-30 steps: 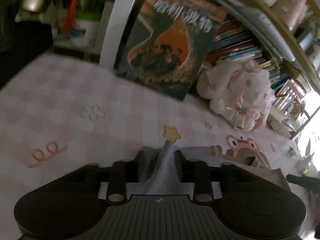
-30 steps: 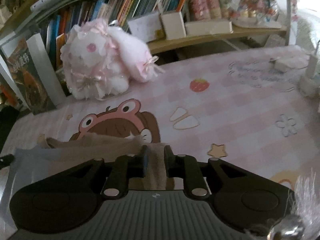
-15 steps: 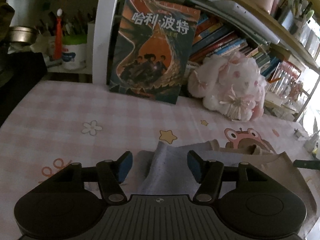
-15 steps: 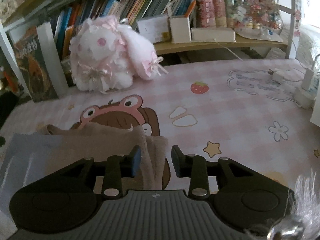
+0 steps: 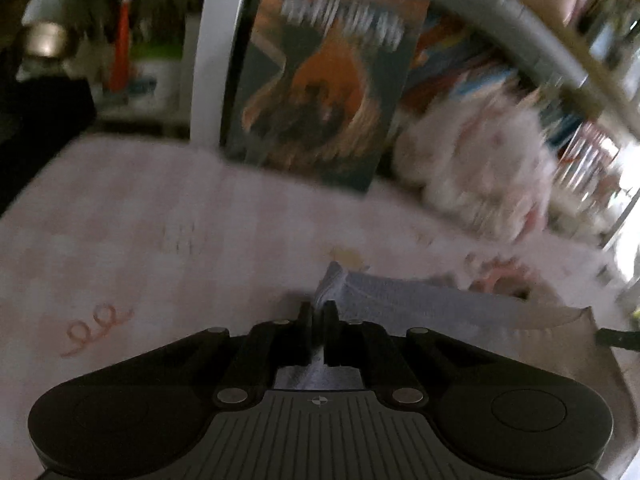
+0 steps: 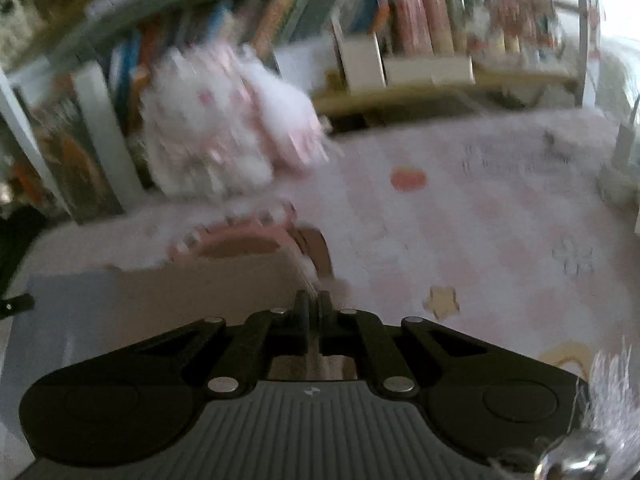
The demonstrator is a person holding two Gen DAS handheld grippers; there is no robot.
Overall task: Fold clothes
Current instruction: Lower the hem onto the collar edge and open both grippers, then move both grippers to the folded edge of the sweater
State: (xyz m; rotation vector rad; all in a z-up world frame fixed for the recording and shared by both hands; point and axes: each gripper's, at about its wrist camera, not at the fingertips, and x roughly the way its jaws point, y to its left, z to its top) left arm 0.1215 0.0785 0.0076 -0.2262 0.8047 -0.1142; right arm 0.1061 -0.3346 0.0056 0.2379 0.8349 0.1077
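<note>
Between fingers of each hand-held gripper [image 5: 318,316] [image 6: 313,306]: garment [image 5: 420,300] edge.

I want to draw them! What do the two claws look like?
Both look alike. The left claw and right claw have two thin black fingers on black link bars with silver rivets. Behind sit rounded black wings, a grey ribbed middle plate and a tiny round crosshair mark.

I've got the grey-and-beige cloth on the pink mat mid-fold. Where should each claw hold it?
Hold the grey-and-beige cloth by its thin folded corners, coming in low from the near edge. The left claw is shut on the grey corner, the right claw on the beige corner. The cloth lies flat on the pink checked mat, so only its edges give the fingers something to pinch.
</note>
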